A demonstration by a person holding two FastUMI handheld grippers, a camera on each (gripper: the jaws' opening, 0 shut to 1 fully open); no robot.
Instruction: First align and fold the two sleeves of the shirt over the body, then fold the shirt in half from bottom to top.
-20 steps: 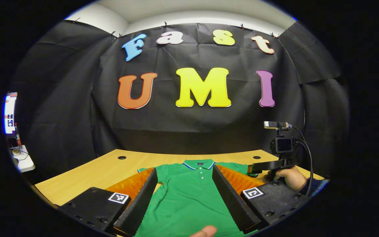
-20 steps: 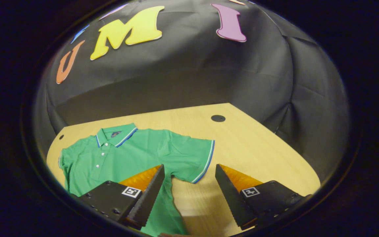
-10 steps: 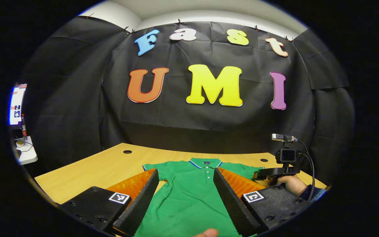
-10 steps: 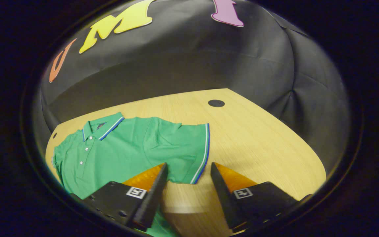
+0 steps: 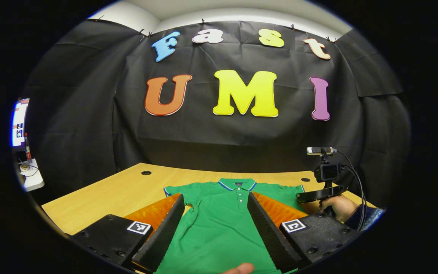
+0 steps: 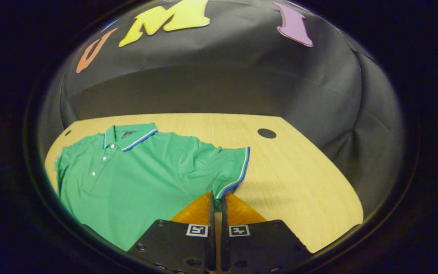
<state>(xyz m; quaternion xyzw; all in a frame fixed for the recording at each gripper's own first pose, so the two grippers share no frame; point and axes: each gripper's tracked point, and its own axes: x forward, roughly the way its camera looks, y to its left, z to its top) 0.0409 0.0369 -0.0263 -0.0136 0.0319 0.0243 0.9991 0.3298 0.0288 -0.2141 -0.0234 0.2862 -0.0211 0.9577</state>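
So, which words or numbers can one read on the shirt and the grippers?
Shirt collar tag: too small to read.
Square markers on left gripper and right gripper: patterns, no words.
Screen at far left: too blurred to read.
Nothing there is readable.

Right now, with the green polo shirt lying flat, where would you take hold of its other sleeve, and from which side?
Grip the free sleeve at its striped cuff, coming in low from the outer side over the bare table. That edge lies flat and exposed. The left gripper hangs open over the polo shirt.
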